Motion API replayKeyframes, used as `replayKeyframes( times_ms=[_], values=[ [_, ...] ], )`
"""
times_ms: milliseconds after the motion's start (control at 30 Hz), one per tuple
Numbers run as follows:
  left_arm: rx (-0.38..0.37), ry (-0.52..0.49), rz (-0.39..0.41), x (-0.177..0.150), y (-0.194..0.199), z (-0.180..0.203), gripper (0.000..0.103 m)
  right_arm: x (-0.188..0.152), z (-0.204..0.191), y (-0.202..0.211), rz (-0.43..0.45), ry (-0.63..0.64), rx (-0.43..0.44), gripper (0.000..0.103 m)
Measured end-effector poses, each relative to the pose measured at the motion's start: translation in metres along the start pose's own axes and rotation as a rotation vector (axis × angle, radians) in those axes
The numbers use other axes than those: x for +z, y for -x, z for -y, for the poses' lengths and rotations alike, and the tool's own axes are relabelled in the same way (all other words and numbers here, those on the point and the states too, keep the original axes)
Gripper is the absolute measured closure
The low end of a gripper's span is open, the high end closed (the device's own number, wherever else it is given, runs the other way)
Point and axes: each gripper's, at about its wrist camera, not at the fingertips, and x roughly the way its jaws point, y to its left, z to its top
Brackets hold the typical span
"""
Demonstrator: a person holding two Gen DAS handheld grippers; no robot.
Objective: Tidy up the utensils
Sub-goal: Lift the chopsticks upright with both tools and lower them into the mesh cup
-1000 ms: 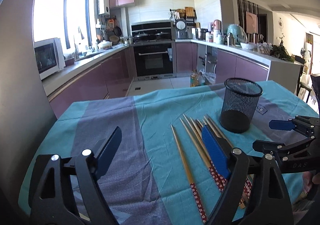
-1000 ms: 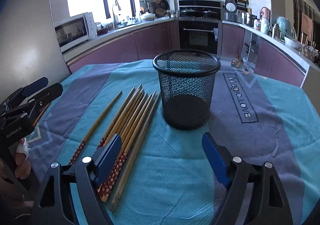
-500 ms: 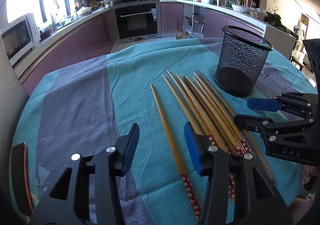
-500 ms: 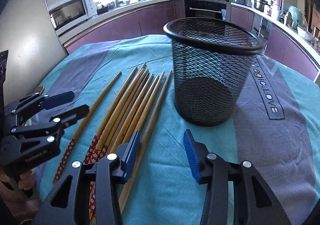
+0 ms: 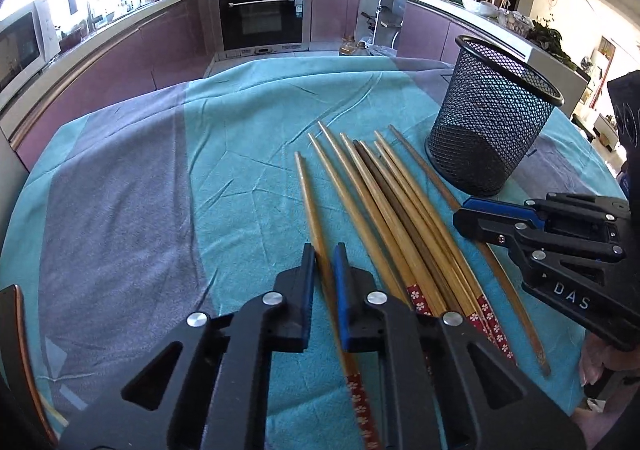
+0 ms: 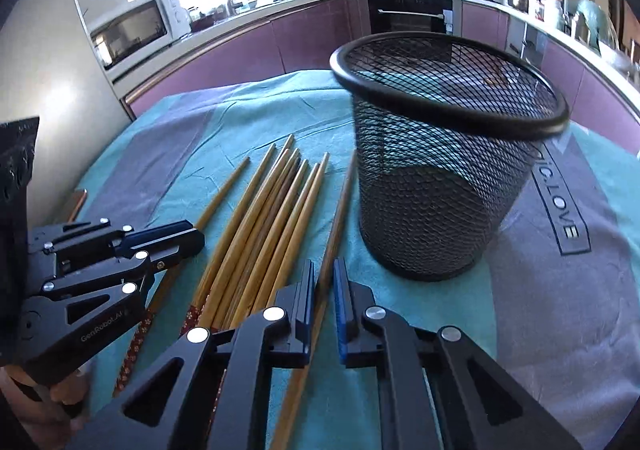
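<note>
Left of the black wire-mesh cup (image 6: 444, 170), both grippers clamp one bamboo chopstick each: right gripper (image 6: 323, 280) nearest the cup, left gripper (image 5: 323, 266) farthest, shafts pointing away.

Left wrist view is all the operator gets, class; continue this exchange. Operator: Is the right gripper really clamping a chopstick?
Observer: Yes. The right gripper has just been closing its jaws and is now shut on the lone chopstick nearest the mesh cup.
Operator: Anything inside that cup?
Observer: No, the right wrist view looks down into it and nothing is inside.
Operator: What is beside the cup, away from the chopsticks?
Observer: Lettering ending in "LOVE", printed on the tablecloth.
</note>
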Motion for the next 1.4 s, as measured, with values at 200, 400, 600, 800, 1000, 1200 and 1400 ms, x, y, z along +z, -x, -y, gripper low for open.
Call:
replayKeyframes(
  times_ms=[200,400,600,800,1000,1200,1400],
  values=[
    [-0.037,0.031,0.021,-0.003,0.019,-0.008,0.095,-0.004,0.003,0.022,0.048,0.0,0.04,0.097],
    [-0.106,0.026,0.089,0.006,0.055,-0.009,0.095,-0.001,0.012,0.06,0.143,0.015,0.097,0.097],
    [-0.166,-0.002,0.198,0.021,0.107,-0.004,0.095,0.009,0.02,0.099,0.263,0.016,0.121,0.097],
    [-0.22,-0.013,0.305,0.035,0.158,-0.001,0.096,0.024,0.032,0.129,0.363,0.003,0.143,0.097],
    [-0.258,-0.007,0.408,0.06,0.198,0.006,0.096,0.048,0.041,0.154,0.443,0.019,0.162,0.097],
    [-0.317,-0.013,0.491,0.097,0.23,0.026,0.096,0.072,0.042,0.172,0.507,0.06,0.143,0.098],
    [-0.344,-0.042,0.507,0.127,0.24,0.057,0.096,0.087,0.051,0.181,0.544,0.076,0.09,0.097]
  ],
)
